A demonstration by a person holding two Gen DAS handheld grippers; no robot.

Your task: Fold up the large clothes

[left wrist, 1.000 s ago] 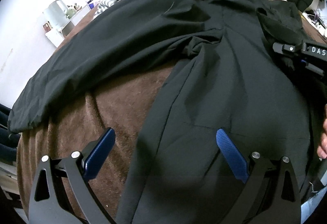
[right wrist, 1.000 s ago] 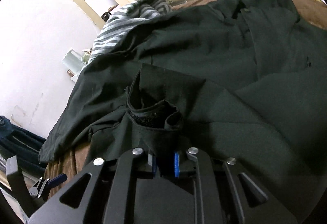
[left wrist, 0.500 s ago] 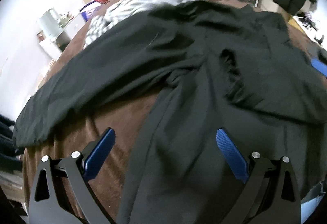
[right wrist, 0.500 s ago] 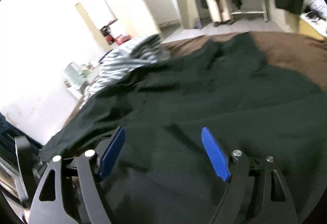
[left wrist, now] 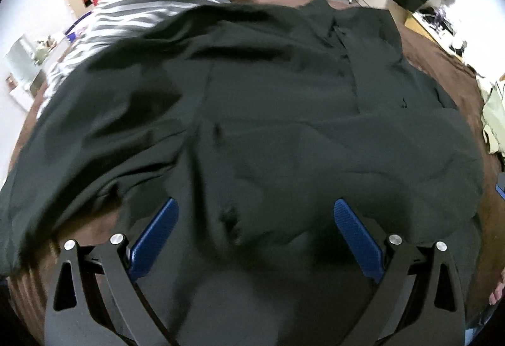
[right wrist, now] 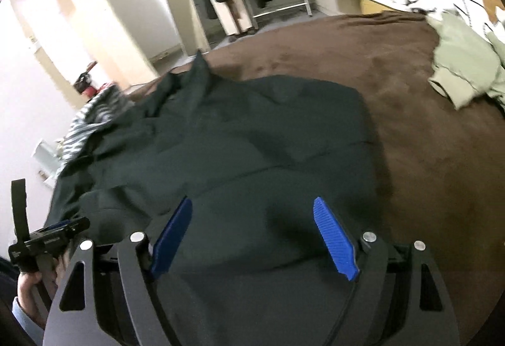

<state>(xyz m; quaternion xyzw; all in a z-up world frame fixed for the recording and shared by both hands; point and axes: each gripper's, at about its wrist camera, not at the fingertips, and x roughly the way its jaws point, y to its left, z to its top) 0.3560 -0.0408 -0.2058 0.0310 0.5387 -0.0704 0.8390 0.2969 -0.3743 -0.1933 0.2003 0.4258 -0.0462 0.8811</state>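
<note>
Across the brown bed a large black jacket lies spread, one side apparently already turned in over the body, its other sleeve trailing off toward nine o'clock. A striped garment sits at eleven o'clock, a pale green one at two. Both claws hang above the cloth with jaws wide and nothing held: left claw, right claw. Judging by this, the fold stands between grasps; next, the left sleeve wants pinching and carrying across.
</note>
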